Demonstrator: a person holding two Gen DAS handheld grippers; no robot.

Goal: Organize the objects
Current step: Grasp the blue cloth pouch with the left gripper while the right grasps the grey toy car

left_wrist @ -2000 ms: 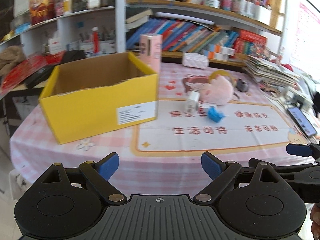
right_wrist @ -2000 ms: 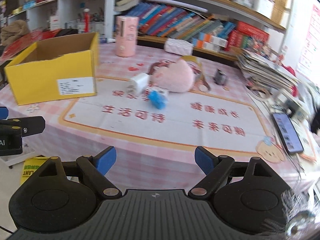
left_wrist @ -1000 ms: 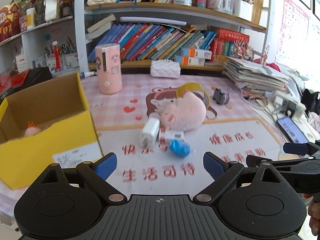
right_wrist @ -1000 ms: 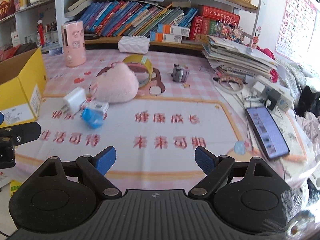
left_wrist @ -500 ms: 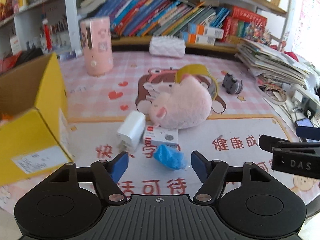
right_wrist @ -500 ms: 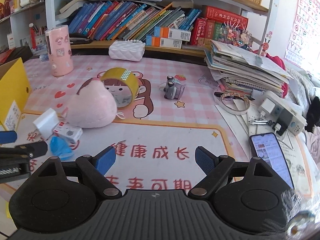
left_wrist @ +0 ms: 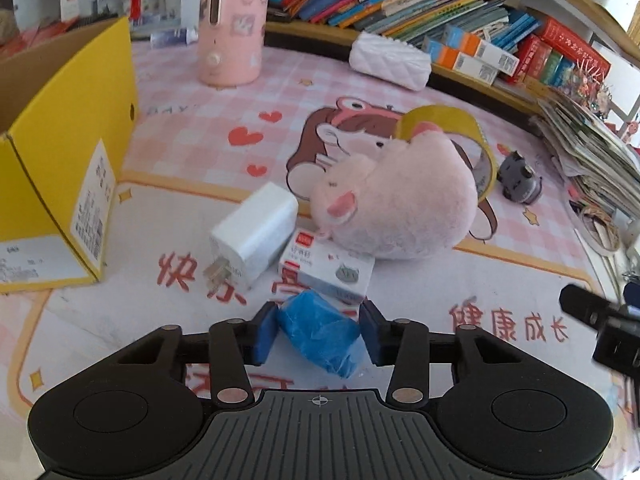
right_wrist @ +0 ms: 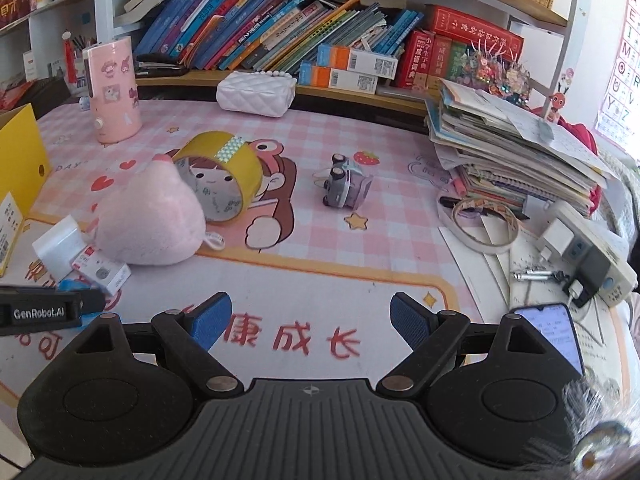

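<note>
A crumpled blue wad [left_wrist: 320,338] lies on the printed table mat between the blue pads of my left gripper [left_wrist: 318,330]. Its jaws are closing, and both pads touch the wad's sides. Just beyond it are a small white box [left_wrist: 328,272], a white plug charger [left_wrist: 256,236], a pink plush toy [left_wrist: 396,208] and a yellow tape roll [left_wrist: 448,120]. The yellow cardboard box [left_wrist: 68,160] stands open-topped at the left. My right gripper [right_wrist: 311,316] hangs open over bare mat with nothing between its fingers; the left gripper's finger [right_wrist: 48,312] shows at its left.
A grey toy car [right_wrist: 344,184] sits mid-table, with a pink tumbler [right_wrist: 114,96] and a white purse [right_wrist: 256,94] at the back. At the right are a paper stack [right_wrist: 512,152], a tape ring [right_wrist: 484,224], a power strip [right_wrist: 588,248] and a phone [right_wrist: 552,336]. Bookshelves line the back.
My left gripper has come down and forward onto the blue wad, and its jaws have narrowed from wide to the wad's sides. The right gripper has shifted right across the table, still open.
</note>
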